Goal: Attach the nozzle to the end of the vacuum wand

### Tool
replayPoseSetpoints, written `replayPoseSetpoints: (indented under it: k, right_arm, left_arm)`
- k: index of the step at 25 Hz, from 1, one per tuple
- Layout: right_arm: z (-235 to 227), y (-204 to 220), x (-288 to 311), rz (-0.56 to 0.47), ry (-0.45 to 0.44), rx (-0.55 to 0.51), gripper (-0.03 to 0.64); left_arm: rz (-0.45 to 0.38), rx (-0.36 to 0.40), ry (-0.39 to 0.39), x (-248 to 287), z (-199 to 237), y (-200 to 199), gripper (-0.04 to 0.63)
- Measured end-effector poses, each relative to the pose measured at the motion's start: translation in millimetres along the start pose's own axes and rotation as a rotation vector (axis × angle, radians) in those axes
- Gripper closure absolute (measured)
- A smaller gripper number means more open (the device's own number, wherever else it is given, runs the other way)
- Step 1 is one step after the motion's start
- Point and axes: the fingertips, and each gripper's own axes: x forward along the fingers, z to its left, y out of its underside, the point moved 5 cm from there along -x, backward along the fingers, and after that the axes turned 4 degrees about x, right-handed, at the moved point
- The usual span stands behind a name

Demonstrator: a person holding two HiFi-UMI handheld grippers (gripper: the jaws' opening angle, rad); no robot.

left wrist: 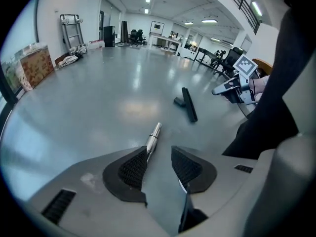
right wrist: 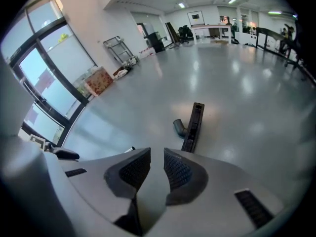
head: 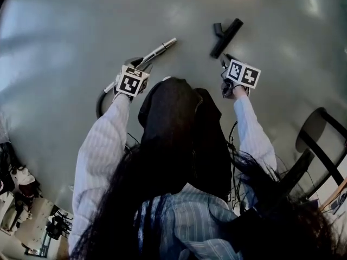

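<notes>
a: a wide grey polished floor (head: 81, 26) runs under us, with office desks (left wrist: 165, 40) far off at the back and a cardboard box (left wrist: 35, 65) by the wall. where do we have the left gripper?

b: our left gripper (left wrist: 159, 169) points steeply down, jaws spread, nothing between the pads — only bare floor shows in the gap. the vacuum wand (left wrist: 153, 137) lies on the floor just ahead of it, its metal end poking out past the tip of the left-hand pad. we aren't touching it.

a: and the right one?

b: our right gripper (right wrist: 157, 169) has its jaws parted too, by a narrower gap, and it is empty. the nozzle (right wrist: 192, 127) lies flat on the floor straight ahead of it, just beyond the jaw tips, its short neck turned to the left of the long black head.

a: so the two parts are apart?

b: well apart — from the left gripper the nozzle sits farther out and to the right of the wand's end. behind that gripper the wand runs back to a dark hose (head: 100, 99) curling on the floor.
</notes>
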Motion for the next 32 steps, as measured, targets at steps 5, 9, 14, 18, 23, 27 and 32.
replayPoseSetpoints:
  k: [5, 9, 14, 18, 23, 27, 32]
  right_arm:
    - [-26.1, 14.0, 79.4, 0.053, -0.069, -0.058, 0.399]
    - [-61.3, 13.6, 119.9, 0.030, 0.062, -0.126, 0.363]
    - [-92.9, 5.7, 152.4, 0.022, 0.142, -0.149, 0.341]
    - [-106.5, 1.0, 171.8, 0.019, 0.168, -0.121, 0.328]
    - [-97.8, 1.3, 183.1, -0.003, 0.244, -0.064, 0.330]
    - [-105.9, 0.4, 196.9, 0.033, 0.290, -0.027, 0.330]
    - [-112.2, -5.8, 200.4, 0.073, 0.304, -0.021, 0.330]
  left_arm:
    - [-0.048, -0.002, -0.028, 66.0, 24.1, 31.6, 0.444]
    - [-0.048, 0.060, -0.011, 105.2, 32.5, 50.3, 0.421]
    - [0.002, 0.187, -0.015, 141.3, 28.3, 62.3, 0.389]
    - [-0.012, 0.176, -0.060, 159.0, 29.5, 60.2, 0.381]
    - [-0.008, 0.151, -0.064, 154.6, 32.4, 63.0, 0.379]
    - [0.005, 0.189, -0.051, 165.3, 31.6, 67.2, 0.379]
    - [0.016, 0.186, -0.058, 181.6, 38.8, 64.3, 0.379]
